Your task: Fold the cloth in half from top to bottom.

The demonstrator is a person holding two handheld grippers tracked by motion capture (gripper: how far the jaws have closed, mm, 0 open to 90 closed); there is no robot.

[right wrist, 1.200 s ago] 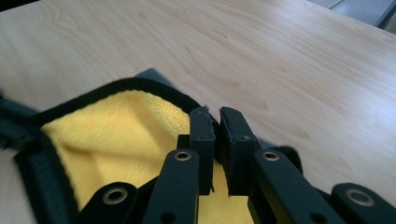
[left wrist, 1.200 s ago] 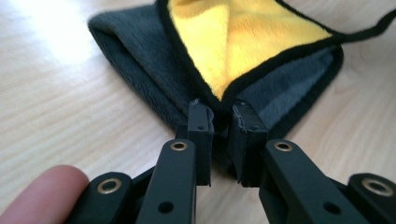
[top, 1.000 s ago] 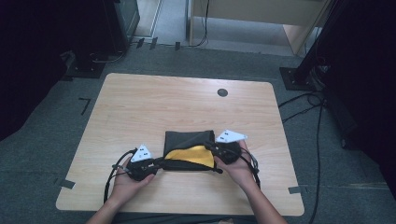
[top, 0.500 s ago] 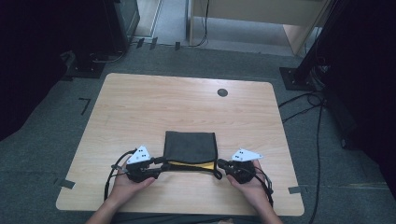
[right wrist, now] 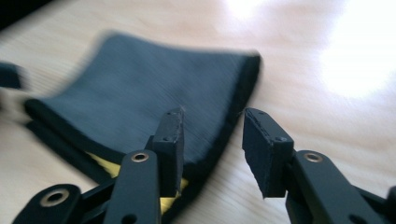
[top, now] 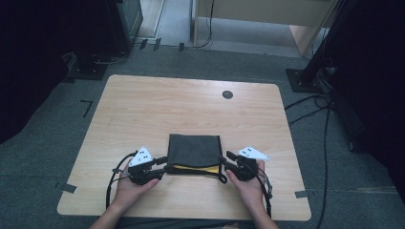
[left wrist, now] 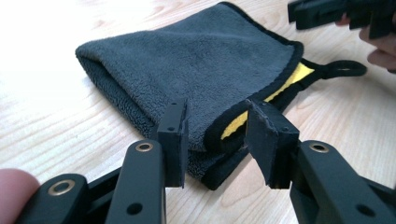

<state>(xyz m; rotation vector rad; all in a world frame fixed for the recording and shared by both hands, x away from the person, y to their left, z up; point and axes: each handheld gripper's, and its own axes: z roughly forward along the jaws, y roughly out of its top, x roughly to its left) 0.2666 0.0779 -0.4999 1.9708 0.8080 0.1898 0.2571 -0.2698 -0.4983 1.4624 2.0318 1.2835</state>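
On the table (top: 143,109), we hold our left gripper (top: 162,164) and right gripper (top: 226,166), jaws just parted and gripping nothing, at the folded cloth's (top: 195,149) near corners.

Dark grey cloth (top: 194,149) with yellow underside, pale wood table (top: 157,105)

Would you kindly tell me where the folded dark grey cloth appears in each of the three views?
High view: the folded cloth lies at lower centre on the table, between the two claws.
Left gripper view: it spans the upper centre, just beyond the jaws.
Right gripper view: it sits blurred at centre left.
Shared landmark: its yellow inner layer.
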